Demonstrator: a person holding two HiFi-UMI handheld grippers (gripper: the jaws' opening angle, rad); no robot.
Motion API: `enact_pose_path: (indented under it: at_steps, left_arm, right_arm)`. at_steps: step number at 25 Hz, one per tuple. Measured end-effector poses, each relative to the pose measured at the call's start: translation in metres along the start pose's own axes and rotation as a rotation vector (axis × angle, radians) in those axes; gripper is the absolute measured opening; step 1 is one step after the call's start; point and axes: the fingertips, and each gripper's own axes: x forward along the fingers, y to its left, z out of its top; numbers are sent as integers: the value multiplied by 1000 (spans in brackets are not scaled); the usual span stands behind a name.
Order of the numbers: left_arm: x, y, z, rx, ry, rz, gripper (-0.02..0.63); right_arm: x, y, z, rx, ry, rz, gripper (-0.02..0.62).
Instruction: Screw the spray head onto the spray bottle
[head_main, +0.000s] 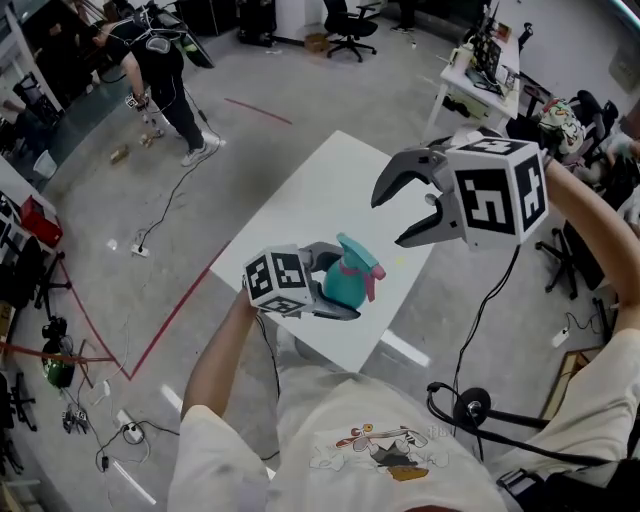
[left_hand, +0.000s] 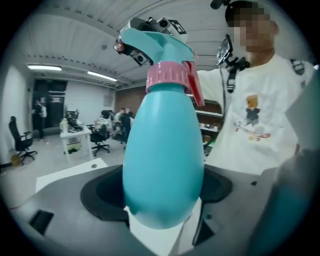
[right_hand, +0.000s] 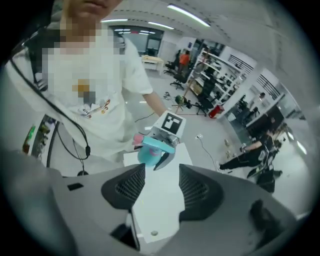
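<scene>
A teal spray bottle (head_main: 347, 287) with a pink collar (left_hand: 169, 78) and a teal spray head (left_hand: 150, 41) on top is held above the near end of the white table (head_main: 320, 200). My left gripper (head_main: 328, 282) is shut on the bottle's body, which fills the left gripper view (left_hand: 162, 165) and stands roughly upright. My right gripper (head_main: 418, 205) hangs above and to the right of the bottle, open, with nothing between its jaws. In the right gripper view the bottle (right_hand: 149, 152) shows small beyond the spread jaws, over the table (right_hand: 155, 210).
A person in black (head_main: 160, 60) stands on the floor at the far left. Office chairs (head_main: 350, 30) and a cluttered desk (head_main: 480, 70) stand at the back. A red tape line (head_main: 170, 320) and cables run along the floor left of the table.
</scene>
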Motion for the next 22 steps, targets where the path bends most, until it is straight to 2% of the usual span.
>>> enact_pose_path:
  at_steps: [4,7,15,17,22]
  left_arm:
    - [0,-41,1,5,41,-270,416]
    - [-1,-58,2,7,70,-377,416]
    - [2,-81,11,5,75,-514,416]
    - [4,-82,11,13,94,-526,416]
    - [3,-89,13,27,127,-577,416]
  right_arm:
    - [17,19,16,-174,2,42,209]
    - [30,29,31,-248,-11,55,208]
    - [41,60,51,-319,-61,198,205]
    - [41,61,50,-320,-67,218,152]
    - [39,69,52,-326,-65,282,137]
